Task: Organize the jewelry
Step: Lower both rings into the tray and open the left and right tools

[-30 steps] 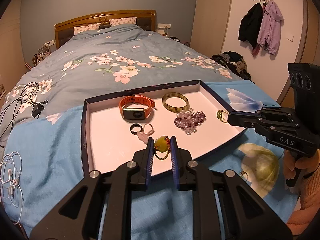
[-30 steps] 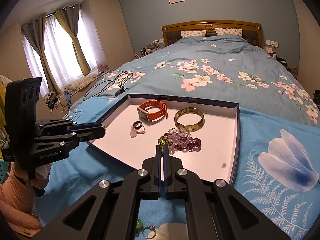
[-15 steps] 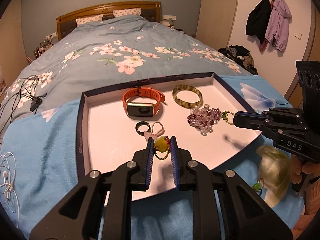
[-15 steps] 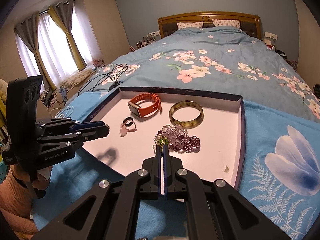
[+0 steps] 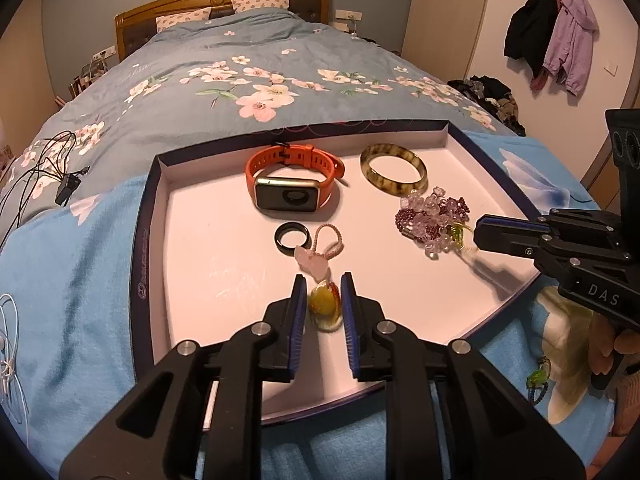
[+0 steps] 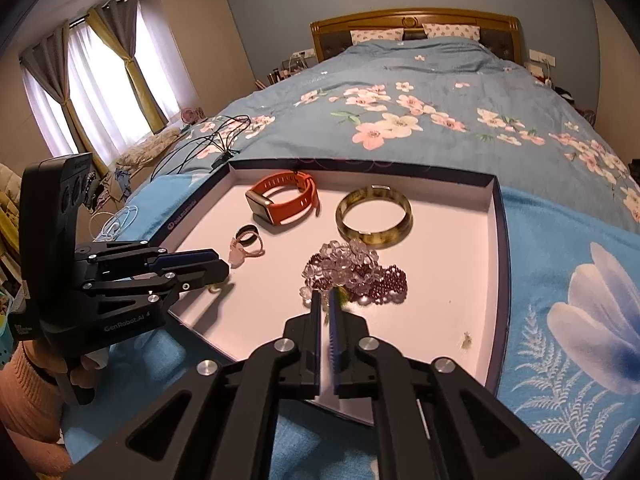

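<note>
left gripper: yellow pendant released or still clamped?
Released. The yellow pendant lies on the tray floor between the left gripper fingers, with a gap on each side; jaws open.

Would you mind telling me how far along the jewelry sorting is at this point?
Mostly done: the orange watch, bangle, black ring, pink charm and purple beads lie in the tray. In hand: the left gripper brackets a yellow pendant on the tray floor; the right gripper has a green piece between its fingers by the beads. Left: a green trinket on the blanket.
</note>
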Demonstrator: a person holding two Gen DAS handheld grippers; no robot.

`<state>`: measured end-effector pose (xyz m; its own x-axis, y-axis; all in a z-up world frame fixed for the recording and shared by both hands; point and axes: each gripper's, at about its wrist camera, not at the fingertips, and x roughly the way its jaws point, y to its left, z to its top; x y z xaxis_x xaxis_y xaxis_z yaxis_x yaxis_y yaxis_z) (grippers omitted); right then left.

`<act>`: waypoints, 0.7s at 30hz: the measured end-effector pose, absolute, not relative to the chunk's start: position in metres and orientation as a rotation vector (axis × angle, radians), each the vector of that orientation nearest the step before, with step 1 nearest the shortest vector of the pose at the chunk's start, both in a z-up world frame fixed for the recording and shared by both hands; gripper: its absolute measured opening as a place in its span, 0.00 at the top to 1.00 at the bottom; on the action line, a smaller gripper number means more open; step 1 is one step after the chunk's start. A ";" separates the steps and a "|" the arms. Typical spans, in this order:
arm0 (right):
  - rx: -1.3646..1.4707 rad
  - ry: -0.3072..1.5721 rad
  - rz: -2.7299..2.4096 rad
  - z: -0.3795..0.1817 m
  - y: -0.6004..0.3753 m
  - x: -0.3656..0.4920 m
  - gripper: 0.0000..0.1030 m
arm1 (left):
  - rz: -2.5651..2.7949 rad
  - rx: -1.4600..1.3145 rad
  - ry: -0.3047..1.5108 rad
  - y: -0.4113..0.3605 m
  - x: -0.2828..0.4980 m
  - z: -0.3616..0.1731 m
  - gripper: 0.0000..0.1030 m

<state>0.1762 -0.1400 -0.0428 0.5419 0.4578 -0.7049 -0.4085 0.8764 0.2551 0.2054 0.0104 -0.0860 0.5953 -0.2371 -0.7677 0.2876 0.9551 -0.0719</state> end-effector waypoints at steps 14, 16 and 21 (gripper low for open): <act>0.106 0.790 0.538 -0.020 -0.167 0.141 0.85 | -0.370 0.076 0.733 0.015 0.156 -0.043 0.52; 0.096 0.782 0.544 -0.018 -0.173 0.127 0.83 | -0.443 0.098 0.720 0.011 0.139 -0.039 0.49; 0.049 0.824 0.550 -0.027 -0.181 0.100 0.83 | -0.582 0.132 0.732 -0.009 0.102 -0.043 0.47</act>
<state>0.0997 -0.1810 -0.0269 0.5484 0.4829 -0.6827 -0.4458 0.8595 0.2499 0.1024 -0.0086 -0.0434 0.5941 -0.4549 -0.6634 0.5443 0.8346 -0.0850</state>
